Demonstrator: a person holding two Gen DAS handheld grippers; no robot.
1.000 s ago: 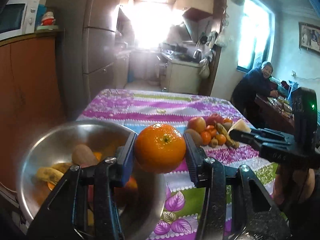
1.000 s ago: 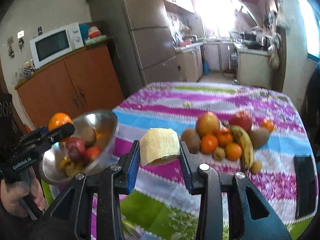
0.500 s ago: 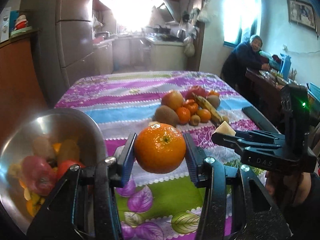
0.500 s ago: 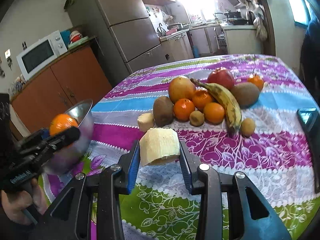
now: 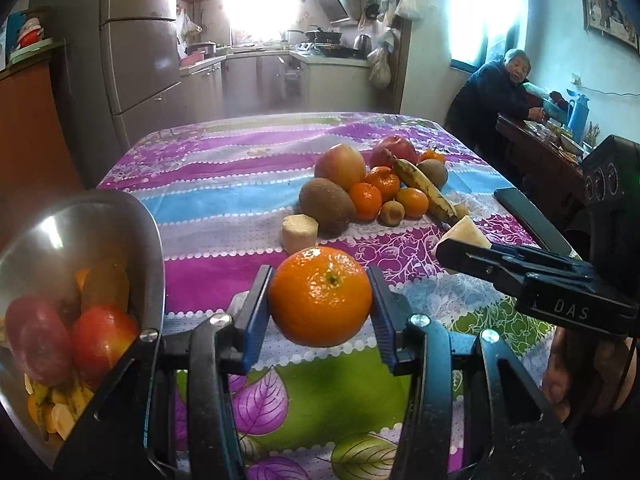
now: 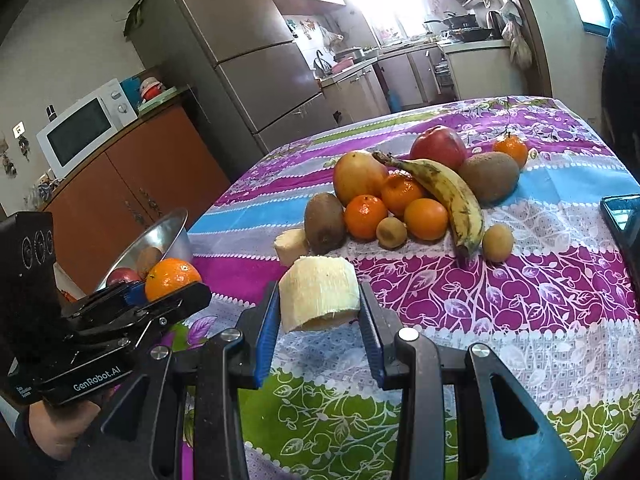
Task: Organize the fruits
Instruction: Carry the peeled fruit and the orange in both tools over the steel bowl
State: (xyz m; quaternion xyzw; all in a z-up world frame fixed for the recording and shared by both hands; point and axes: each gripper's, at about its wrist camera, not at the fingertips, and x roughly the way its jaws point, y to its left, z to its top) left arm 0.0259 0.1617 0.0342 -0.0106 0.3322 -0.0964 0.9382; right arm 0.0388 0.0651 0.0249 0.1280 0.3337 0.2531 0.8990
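Left gripper (image 5: 320,294) clamps a mandarin (image 5: 320,295), steel bowl (image 5: 148,236) just left at the table's near-left edge; right gripper (image 6: 319,294) pinches a pale peeled chunk (image 6: 318,292).

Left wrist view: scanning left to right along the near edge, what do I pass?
Steel bowl holding fruit → orange clamped in the left tool → right tool holding a pale peeled chunk.

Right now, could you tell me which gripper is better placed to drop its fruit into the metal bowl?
Left. The left gripper, shut on the orange, sits right beside the metal bowl. The right gripper, holding the pale peeled chunk, is farther from it.
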